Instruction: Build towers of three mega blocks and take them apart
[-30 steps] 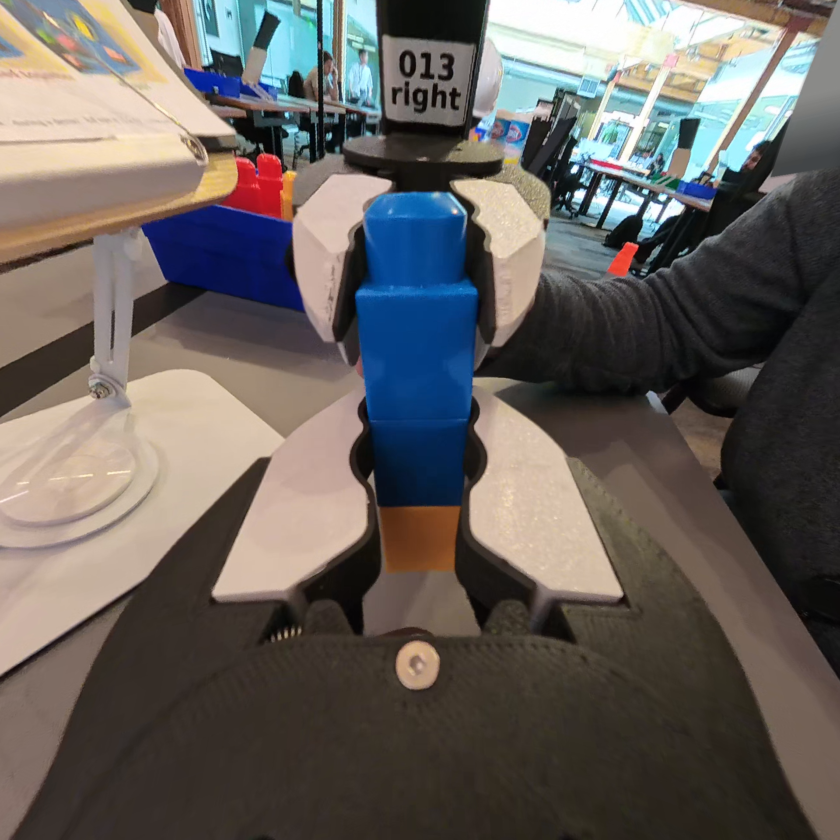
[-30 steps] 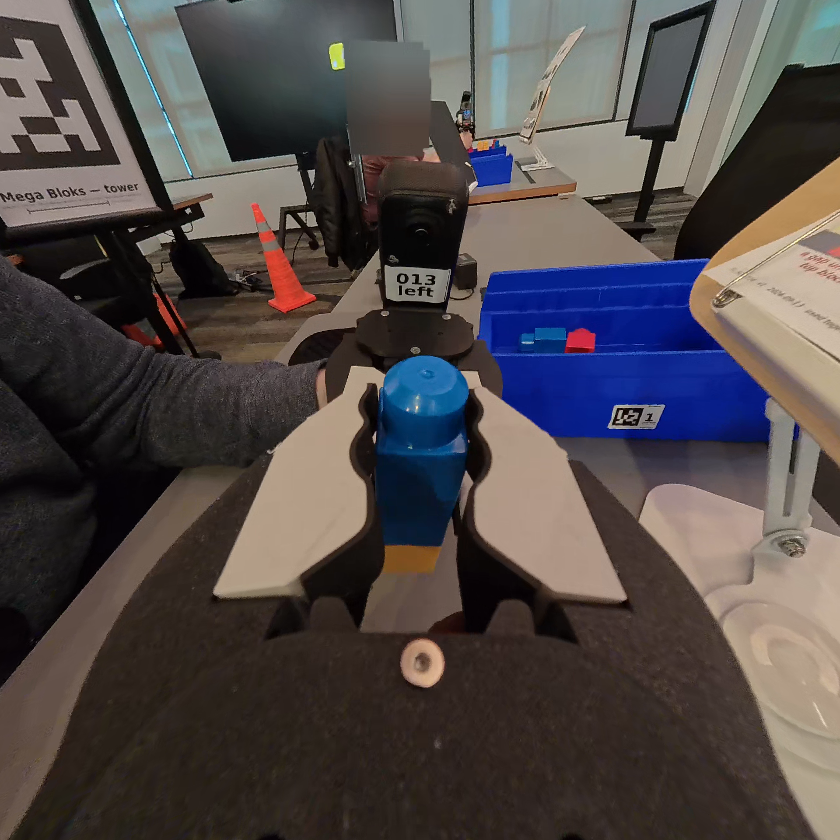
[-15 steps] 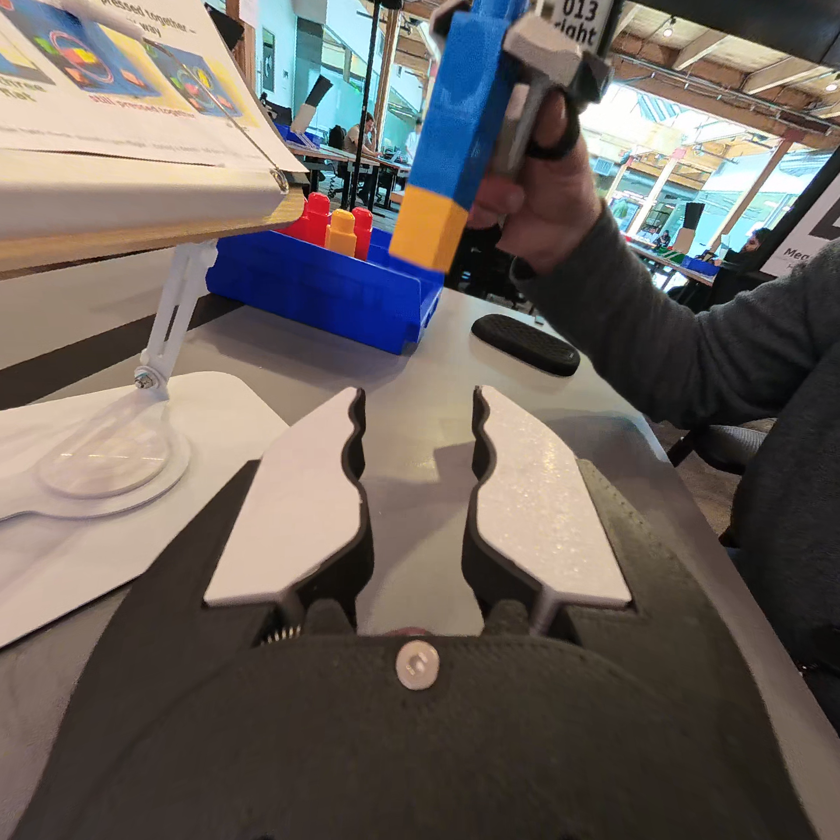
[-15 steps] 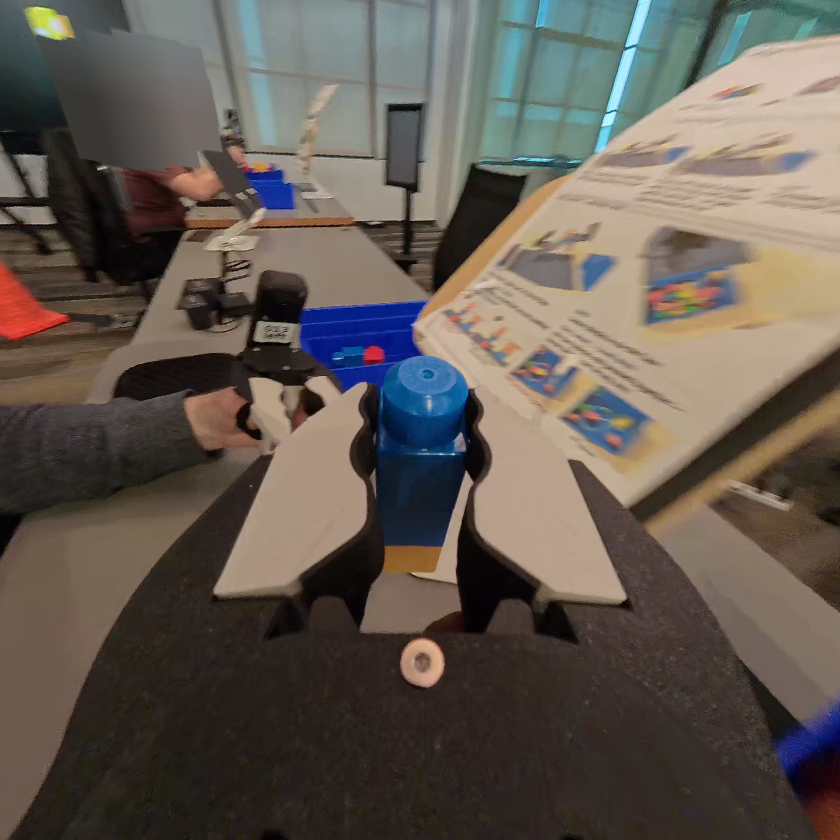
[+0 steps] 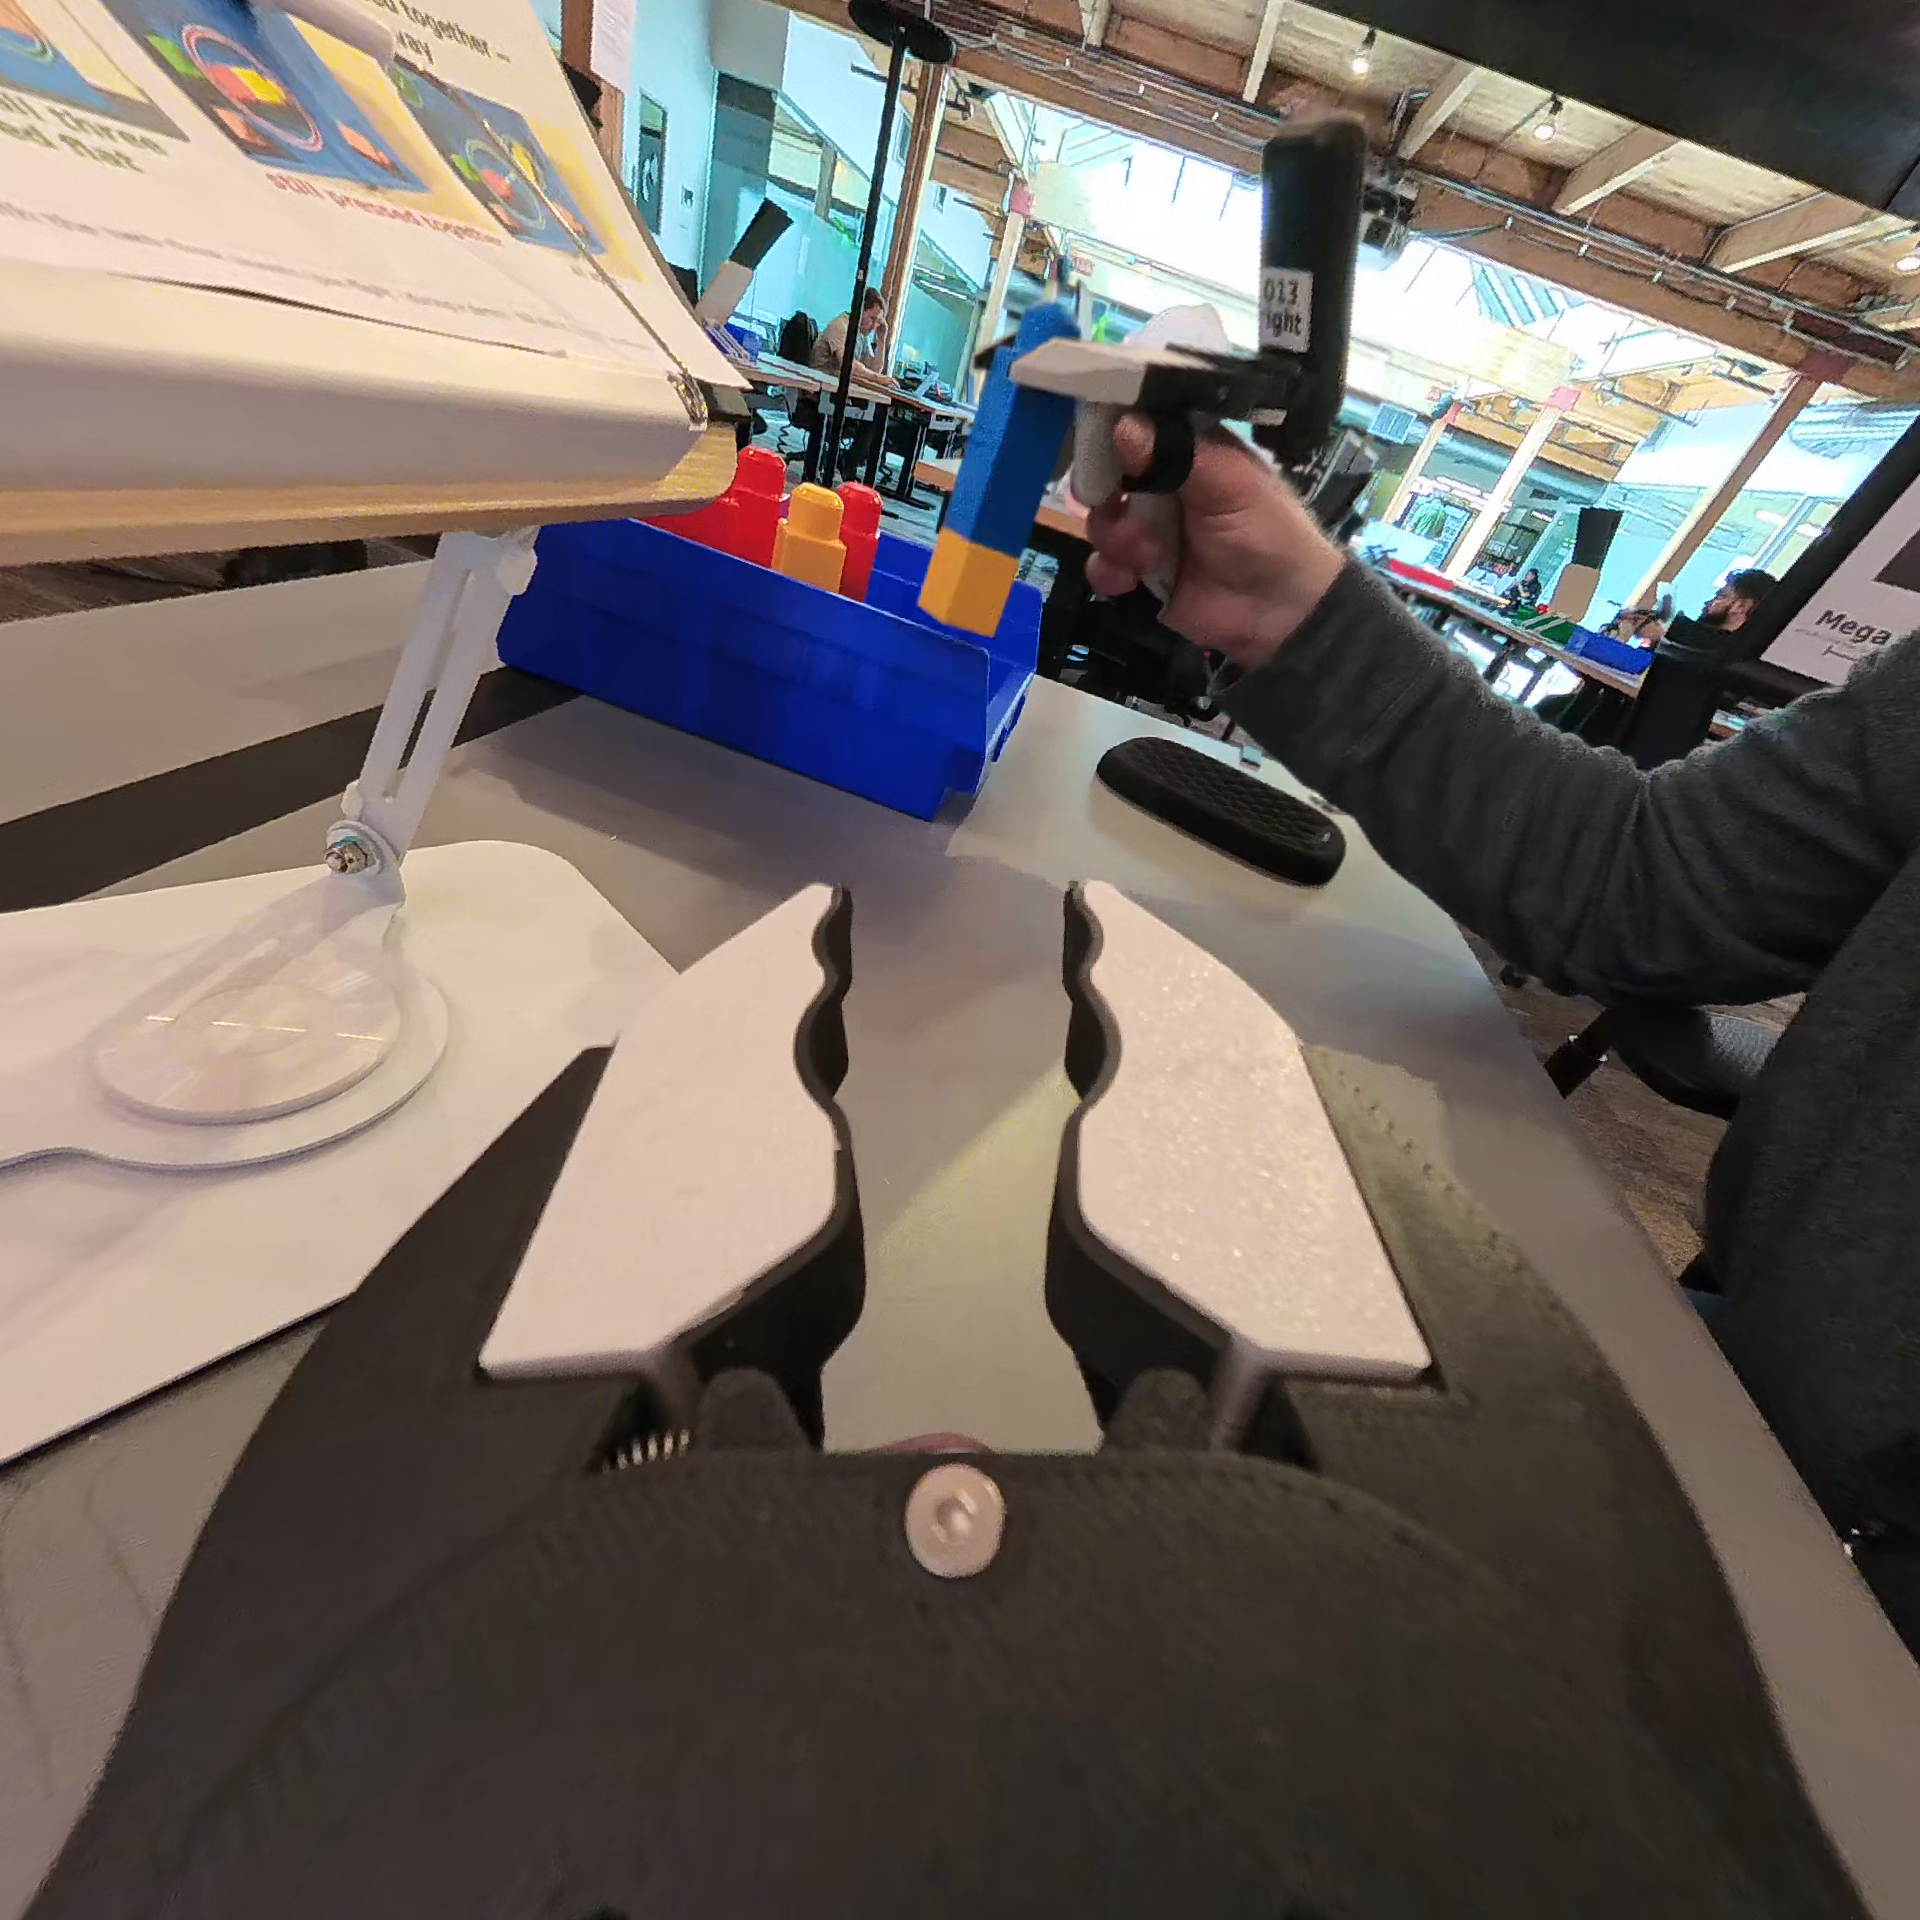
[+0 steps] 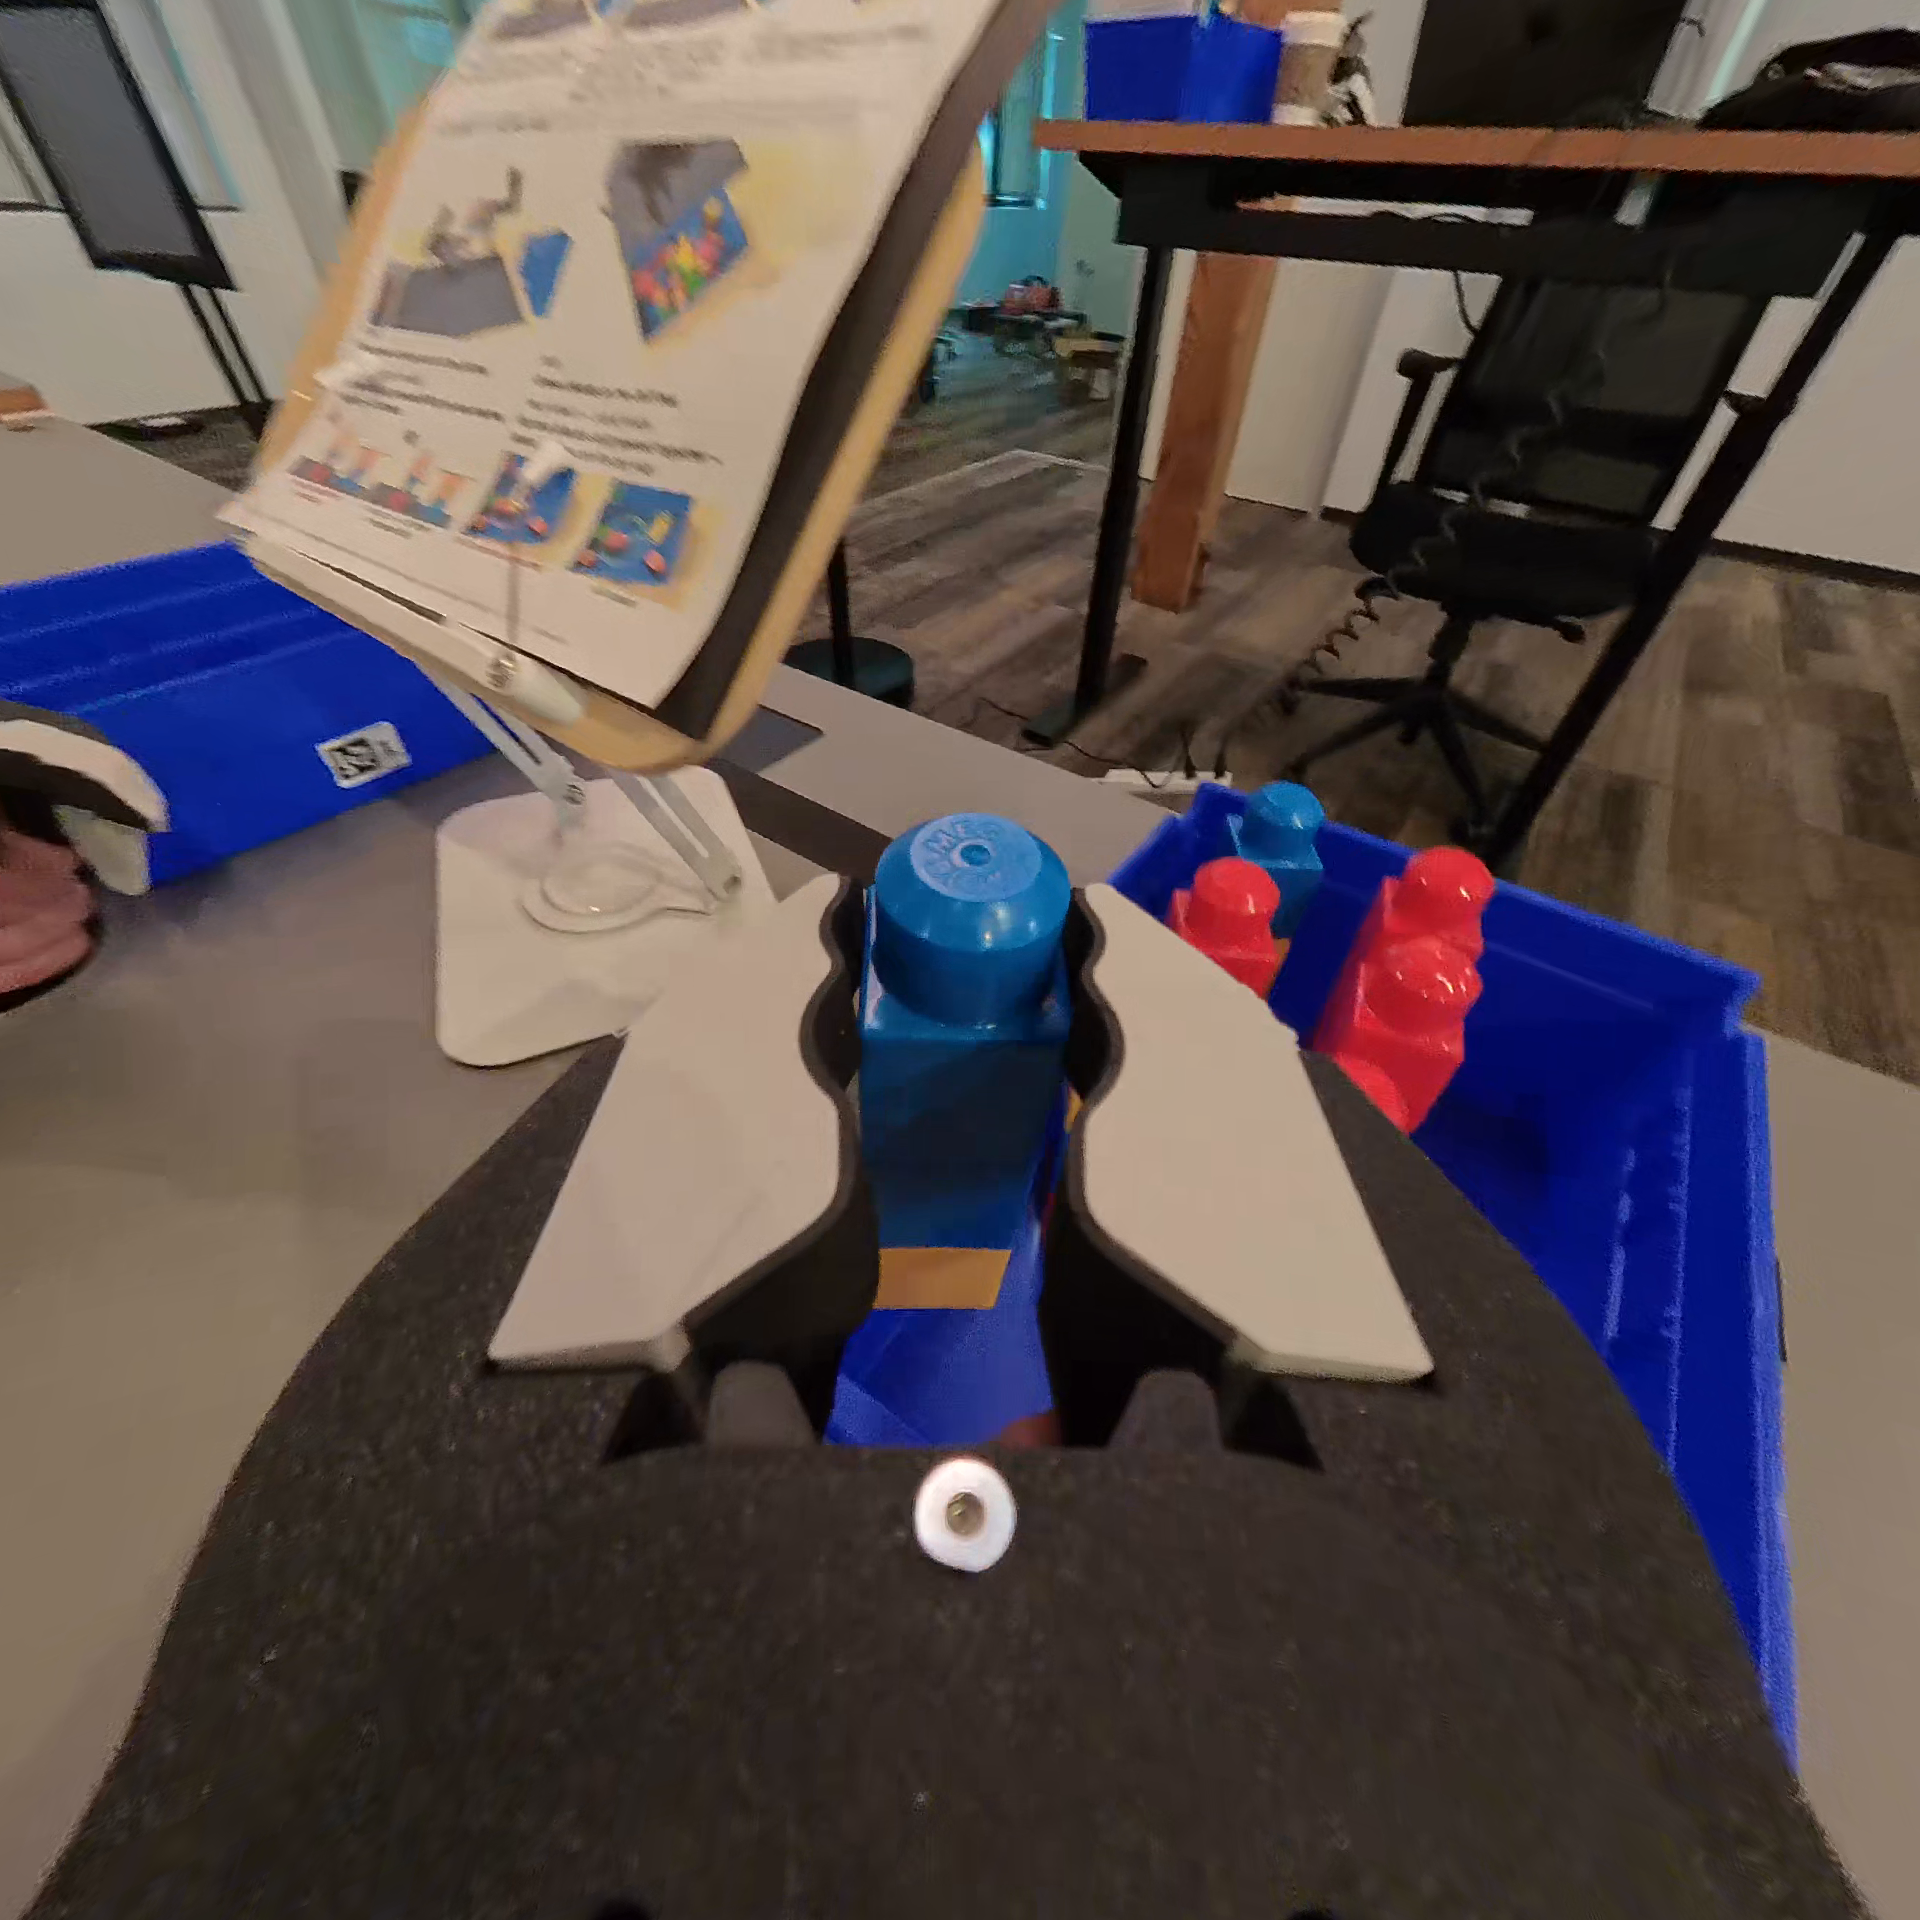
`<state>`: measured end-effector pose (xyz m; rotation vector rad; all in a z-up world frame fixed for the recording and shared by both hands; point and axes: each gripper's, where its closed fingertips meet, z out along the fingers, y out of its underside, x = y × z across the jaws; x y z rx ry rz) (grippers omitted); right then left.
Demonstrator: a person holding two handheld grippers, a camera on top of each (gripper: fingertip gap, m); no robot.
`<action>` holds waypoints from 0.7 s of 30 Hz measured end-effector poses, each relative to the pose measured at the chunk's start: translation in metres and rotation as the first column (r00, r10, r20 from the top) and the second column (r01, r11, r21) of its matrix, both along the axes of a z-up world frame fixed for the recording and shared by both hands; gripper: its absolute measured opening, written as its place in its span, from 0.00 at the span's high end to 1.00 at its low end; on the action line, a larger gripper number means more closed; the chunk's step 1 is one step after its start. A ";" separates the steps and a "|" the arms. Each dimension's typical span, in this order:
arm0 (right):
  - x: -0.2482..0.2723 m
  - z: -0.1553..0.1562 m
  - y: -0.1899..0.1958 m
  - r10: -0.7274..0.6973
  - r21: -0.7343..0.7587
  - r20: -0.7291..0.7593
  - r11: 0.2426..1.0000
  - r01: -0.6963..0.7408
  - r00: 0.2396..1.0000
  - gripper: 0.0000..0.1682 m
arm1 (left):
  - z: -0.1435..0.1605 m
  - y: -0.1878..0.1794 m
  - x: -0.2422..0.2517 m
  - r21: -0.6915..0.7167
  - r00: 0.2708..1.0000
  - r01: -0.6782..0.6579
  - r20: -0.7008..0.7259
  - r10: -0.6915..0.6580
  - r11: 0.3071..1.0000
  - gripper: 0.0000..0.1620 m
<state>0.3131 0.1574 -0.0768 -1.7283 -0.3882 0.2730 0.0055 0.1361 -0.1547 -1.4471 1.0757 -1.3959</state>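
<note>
Hanging above the near rim of the blue bin (image 5: 810, 675), the tower (image 5: 1003, 468) of two blue blocks over an orange one was clamped in the right gripper (image 6: 961, 1049), long axis close to upright, orange end down. Red and orange blocks (image 5: 821, 525) stood in the bin just to its left. I judged the drop lay straight below. The left gripper (image 5: 948, 1049) sat well apart over the table (image 5: 1299, 977), jaws parted and empty, so the right hand (image 5: 1210, 530) was plainly the nearer.
</note>
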 end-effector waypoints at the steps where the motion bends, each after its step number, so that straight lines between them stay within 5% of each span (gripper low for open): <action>1: 0.003 -0.010 0.003 -0.022 -0.012 0.007 1.000 0.022 1.000 0.79 | -0.001 0.000 0.001 0.000 1.000 0.000 -0.002 0.000 1.000 0.76; 14: 0.015 -0.099 0.027 -0.183 -0.170 0.108 0.965 0.200 0.977 0.79 | -0.005 0.001 0.000 -0.004 1.000 -0.001 -0.010 0.001 1.000 0.77; 21: 0.014 -0.102 0.028 -0.189 -0.180 0.107 0.962 0.206 0.976 0.78 | -0.006 0.000 0.001 -0.002 1.000 0.005 -0.014 -0.005 1.000 0.77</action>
